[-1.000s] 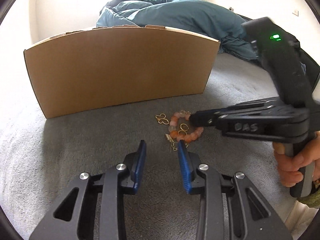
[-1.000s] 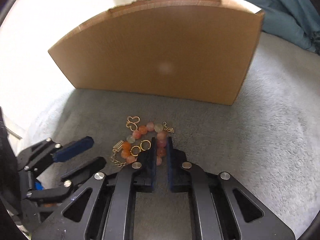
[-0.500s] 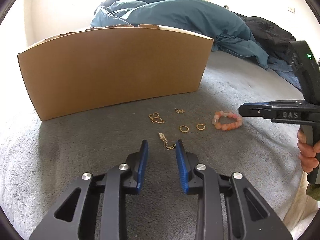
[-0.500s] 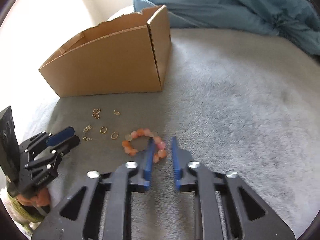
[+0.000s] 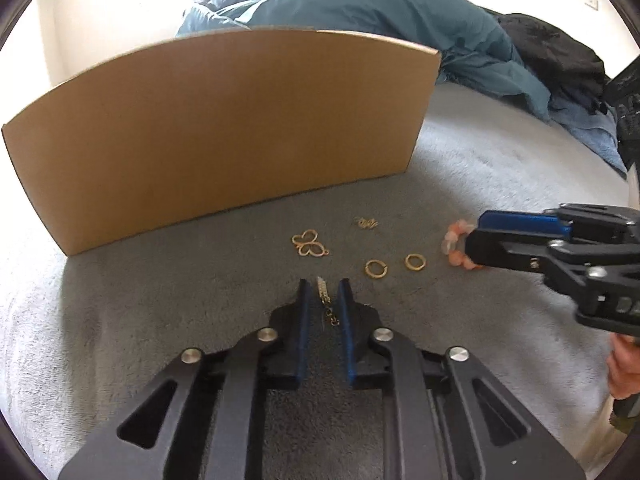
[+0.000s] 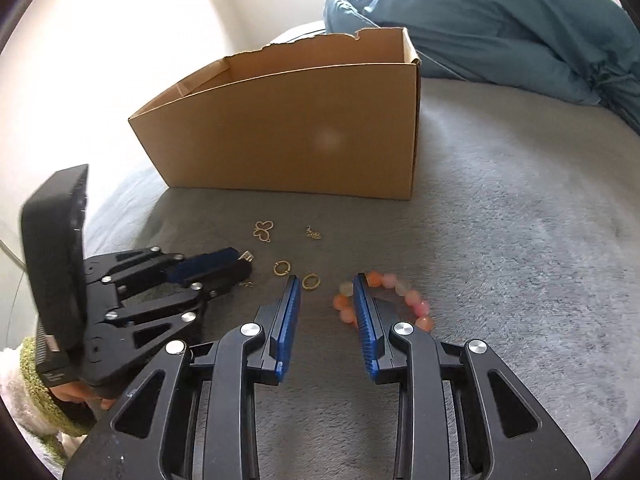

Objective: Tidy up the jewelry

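Note:
Gold jewelry lies on a grey blanket in front of a cardboard box (image 5: 224,132). My left gripper (image 5: 324,292) points down at a short gold chain (image 5: 323,294). The chain lies between its closing jaws, with a small gap on each side. My right gripper (image 6: 326,280) stands open over an orange and pink bead bracelet (image 6: 416,304). Its right finger crosses the bracelet, so some beads lie between the jaws. A butterfly pendant (image 5: 309,243), two gold rings (image 5: 376,269) and a small charm (image 5: 366,223) lie apart from each other between chain and box.
The box (image 6: 288,140) is open on top and stands just behind the jewelry. A blue duvet (image 5: 380,12) and dark clothes (image 5: 560,52) are heaped beyond it. A hand (image 5: 624,368) holds the right gripper's handle.
The right gripper pulled the bracelet out of the pile to the right, then opened. The other pieces now lie spread out. The left gripper moved forward over the chain and its jaws narrowed.

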{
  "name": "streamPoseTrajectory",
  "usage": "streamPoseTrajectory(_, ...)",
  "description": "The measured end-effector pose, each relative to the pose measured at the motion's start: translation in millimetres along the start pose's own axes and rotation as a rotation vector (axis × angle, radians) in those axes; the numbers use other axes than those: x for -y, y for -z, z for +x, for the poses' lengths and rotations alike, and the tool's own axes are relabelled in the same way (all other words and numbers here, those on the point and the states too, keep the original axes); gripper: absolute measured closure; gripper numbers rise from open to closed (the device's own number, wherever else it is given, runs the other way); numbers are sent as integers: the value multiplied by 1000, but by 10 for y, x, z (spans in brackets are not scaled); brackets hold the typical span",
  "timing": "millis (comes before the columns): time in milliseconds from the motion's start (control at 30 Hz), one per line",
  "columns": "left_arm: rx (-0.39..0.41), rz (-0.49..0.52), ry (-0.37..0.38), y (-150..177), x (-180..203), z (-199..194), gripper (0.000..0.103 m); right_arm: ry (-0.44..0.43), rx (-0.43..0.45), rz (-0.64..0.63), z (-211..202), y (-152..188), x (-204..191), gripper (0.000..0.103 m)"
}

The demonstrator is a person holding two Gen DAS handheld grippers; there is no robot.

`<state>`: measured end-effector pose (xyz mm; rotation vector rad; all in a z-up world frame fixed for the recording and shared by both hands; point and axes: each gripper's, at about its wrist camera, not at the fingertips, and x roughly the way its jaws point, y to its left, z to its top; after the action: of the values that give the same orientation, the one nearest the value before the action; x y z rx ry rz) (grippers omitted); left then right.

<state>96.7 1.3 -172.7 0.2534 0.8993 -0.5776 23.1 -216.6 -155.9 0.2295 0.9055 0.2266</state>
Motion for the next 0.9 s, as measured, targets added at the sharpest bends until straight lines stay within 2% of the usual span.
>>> streamPoseTrajectory(200, -10, -13, -13, 20, -26, 47, 98, -6, -8, 25, 19, 4, 47, 75)
streamPoseTrajectory(300, 8, -32, 8, 36, -67, -3, 100, -10, -5, 38, 12, 16, 61, 75)
streamPoseTrajectory(533, 67, -132, 56, 69, -287, -194, 101, -17, 2, 43, -13, 16, 59, 75)
streamPoseTrajectory(800, 97, -216, 36, 122, -485, -336, 101, -54, -5, -1, 65, -30, -66, 75)
streamPoseTrajectory(900, 99, -265, 56, 158, -592, -357, 101, -50, -22, -27, 149, -31, -139, 75)
